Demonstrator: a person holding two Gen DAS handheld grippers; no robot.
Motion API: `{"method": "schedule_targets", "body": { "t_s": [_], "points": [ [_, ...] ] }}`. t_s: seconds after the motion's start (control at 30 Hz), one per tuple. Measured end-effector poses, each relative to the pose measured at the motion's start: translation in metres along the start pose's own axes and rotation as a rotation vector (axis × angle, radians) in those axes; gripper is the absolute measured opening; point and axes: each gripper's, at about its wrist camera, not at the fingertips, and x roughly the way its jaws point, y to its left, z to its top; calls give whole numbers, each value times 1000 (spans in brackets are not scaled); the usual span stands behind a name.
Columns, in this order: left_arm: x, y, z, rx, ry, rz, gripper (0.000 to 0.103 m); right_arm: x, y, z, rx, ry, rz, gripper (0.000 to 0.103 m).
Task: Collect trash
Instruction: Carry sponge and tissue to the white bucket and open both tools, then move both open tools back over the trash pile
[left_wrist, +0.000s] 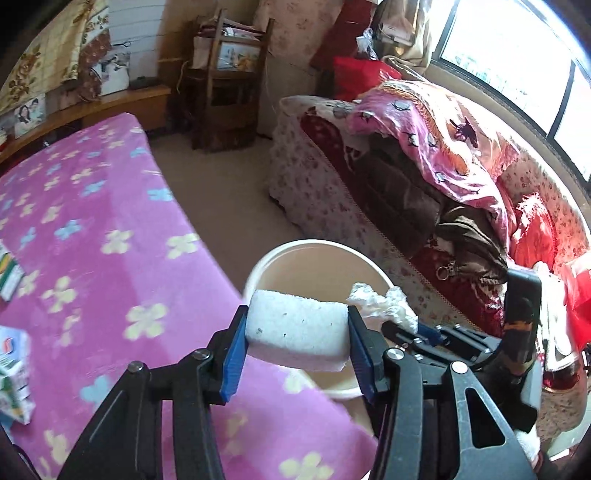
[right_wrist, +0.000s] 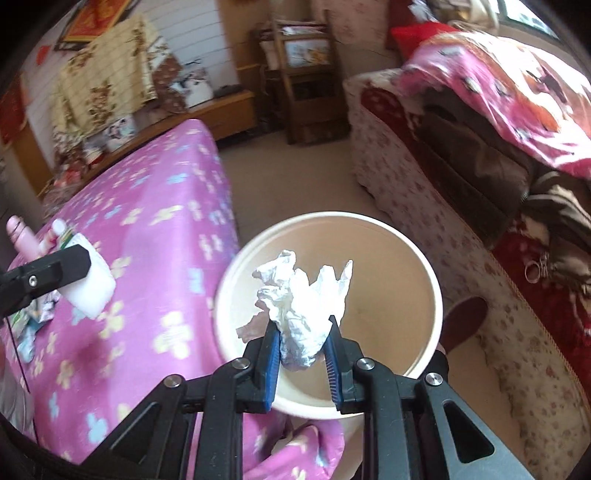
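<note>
My left gripper (left_wrist: 297, 334) is shut on a white foam block (left_wrist: 297, 334) and holds it at the near rim of a round cream bin (left_wrist: 314, 254) on the floor beside the table. My right gripper (right_wrist: 301, 332) is shut on a crumpled white tissue (right_wrist: 301, 299) and holds it above the open bin (right_wrist: 399, 254). The tissue (left_wrist: 380, 301) and right gripper (left_wrist: 417, 330) show in the left wrist view. The foam block (right_wrist: 90, 282) and the left gripper's finger show at the left of the right wrist view.
A table with a pink flowered cloth (left_wrist: 92, 229) lies left of the bin, with cartons (left_wrist: 13, 373) and wrappers (right_wrist: 37, 314) on it. A sofa with blankets (left_wrist: 424, 177) stands on the right. A wooden shelf (left_wrist: 229, 74) stands at the back.
</note>
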Motion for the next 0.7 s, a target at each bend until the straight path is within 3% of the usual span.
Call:
{"method": "schedule_targets", "body": {
  "t_s": [0.17,0.27,0.3,0.47,0.7],
  "points": [
    [24,-8,6,-33,1,-36,65,17,-21,2,69,11,31,28],
    [30,-3,4,-67,16,-58,71,26,-31,-2,109,41,48,55],
    [31,-2,3,-69,17,-57,72,26,-31,-4,115,32,50,70],
    [24,5,-1,-65,21,-22,72,24,-30,-10,118,18,38,70],
    [-12,12,-13,-12,-36,76,72,8,-7,-10,58,-13,-20,70]
  ]
}}
